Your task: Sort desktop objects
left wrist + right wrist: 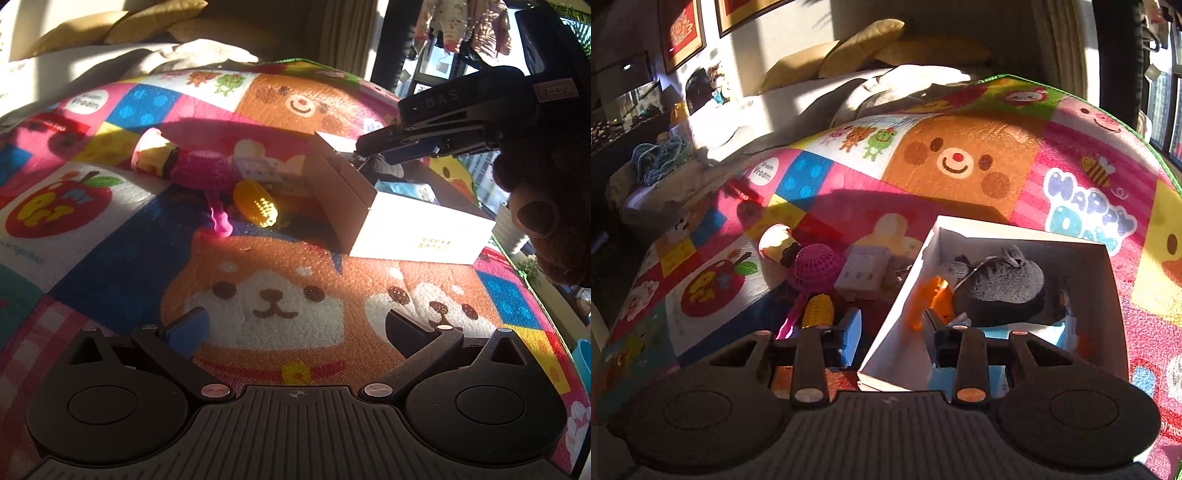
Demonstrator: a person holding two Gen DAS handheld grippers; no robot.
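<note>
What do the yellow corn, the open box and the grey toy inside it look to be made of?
The corn looks crocheted from yarn: rows of small knobbly stitches, matte. The box seems thin cardboard with a smooth white finish: flat walls, crisp folded edges, brownish on the shaded outer side. The grey toy looks like plush fabric: fuzzy nap, soft rounded shape.

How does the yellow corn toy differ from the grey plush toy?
The corn toy is yellow and knobbly; the plush toy is dark grey and furry. The corn toy lies on the mat outside the white box; the plush toy lies inside it. Neither is held.
</note>
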